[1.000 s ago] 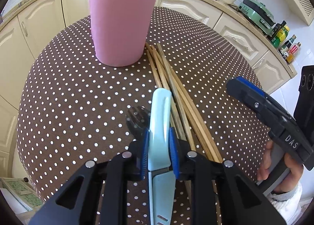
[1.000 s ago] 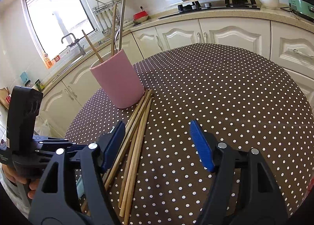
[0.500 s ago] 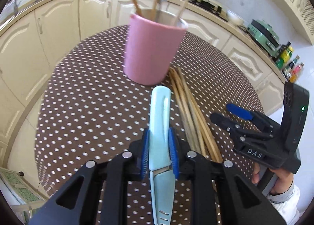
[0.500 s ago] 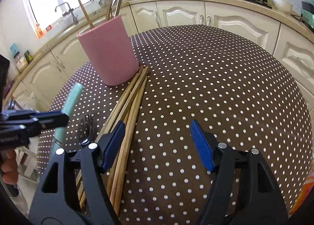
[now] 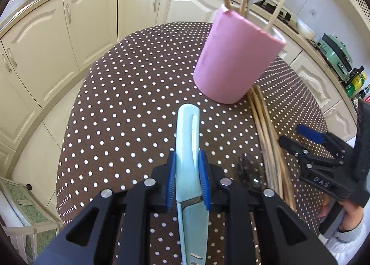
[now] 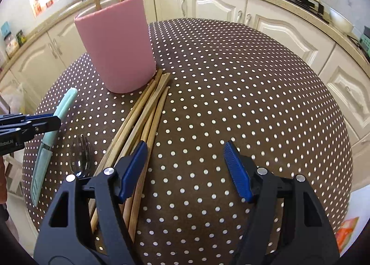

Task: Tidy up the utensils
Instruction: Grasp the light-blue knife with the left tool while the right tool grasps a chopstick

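We've got the pale blue knife (image 5: 187,165) pinched at its handle between the left gripper (image 5: 187,183) pads, sheathed blade end pointing back toward us, handle tip aimed out over the tabletop (image 5: 129,107) and clear of the cloth. The pink holder (image 5: 235,57) stands toward the far edge, up and to the right of the handle tip, already carrying chopsticks and a ladle. That's our first worry: those sticks lean across the opening, so we could knock one sideways or tip the holder if we come in low against its wall. The grip is narrow on a smooth handle, so a bump might twist the knife loose. Beside us, the loose chopsticks (image 6: 143,124) lie in a bundle from the holder's foot toward the near edge, the fork (image 6: 81,156) just left of them. Our right gripper (image 6: 185,167) hangs wide open and empty, one finger over the bundle. Closing there skewed could scatter the sticks.
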`<state>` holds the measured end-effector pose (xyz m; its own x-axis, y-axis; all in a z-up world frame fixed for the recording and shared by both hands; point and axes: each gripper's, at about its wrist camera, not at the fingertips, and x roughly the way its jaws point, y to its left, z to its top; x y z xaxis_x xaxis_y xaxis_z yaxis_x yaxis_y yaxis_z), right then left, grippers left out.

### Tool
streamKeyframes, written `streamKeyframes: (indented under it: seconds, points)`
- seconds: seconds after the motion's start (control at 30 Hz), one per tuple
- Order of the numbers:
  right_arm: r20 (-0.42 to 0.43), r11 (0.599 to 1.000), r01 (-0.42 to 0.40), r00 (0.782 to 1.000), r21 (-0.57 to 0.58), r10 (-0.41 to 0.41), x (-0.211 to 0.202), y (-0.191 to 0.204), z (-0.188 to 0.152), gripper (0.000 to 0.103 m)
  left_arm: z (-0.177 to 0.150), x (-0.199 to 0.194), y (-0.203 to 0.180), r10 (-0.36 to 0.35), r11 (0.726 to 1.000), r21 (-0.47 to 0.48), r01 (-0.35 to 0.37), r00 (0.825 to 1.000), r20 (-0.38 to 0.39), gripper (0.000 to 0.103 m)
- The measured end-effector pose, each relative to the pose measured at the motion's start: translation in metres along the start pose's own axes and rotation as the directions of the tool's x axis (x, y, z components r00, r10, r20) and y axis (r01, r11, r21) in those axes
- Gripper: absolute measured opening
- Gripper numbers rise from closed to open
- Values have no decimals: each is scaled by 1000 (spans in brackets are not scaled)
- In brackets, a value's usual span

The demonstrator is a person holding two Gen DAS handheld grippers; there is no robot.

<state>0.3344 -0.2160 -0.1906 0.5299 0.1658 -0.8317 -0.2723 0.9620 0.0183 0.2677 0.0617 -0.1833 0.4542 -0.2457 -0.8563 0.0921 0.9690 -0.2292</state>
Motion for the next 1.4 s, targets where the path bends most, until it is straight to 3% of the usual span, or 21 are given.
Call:
streamKeyframes:
  seconds: [0.3,0.4,0.47,0.5,0.67,1.0,1.17,1.4]
  points:
    - [-169,997,-51,985,-54,41,26,7,36,66,18,14,-12,46,999,12,-46,999,-29,19]
    - [-194,996,-36,981,-80,20,33,6,47,56,24,19,-14,52,999,14,-51,998,-37,20]
    - [-200,996,-41,979,-81,24,34,4,51,39,27,20,-15,54,998,16,-53,998,-42,20]
    - [-204,996,-52,978,-65,38,35,1,53,36,29,21,-14,54,998,16,-54,998,-44,20]
    - [-187,988,-148,970,42,153,34,-22,56,38,32,25,-11,51,999,13,-51,998,-48,20]
    - [-200,994,-106,974,19,107,34,-40,43,39,34,26,-11,53,999,10,-52,997,-47,20]
    - [-207,992,-123,971,2,121,35,-20,35,28,33,26,-12,56,998,12,-56,998,-43,20]
    - [-214,992,-124,969,21,126,29,-27,34,27,33,26,-10,42,999,2,-42,998,-43,20]
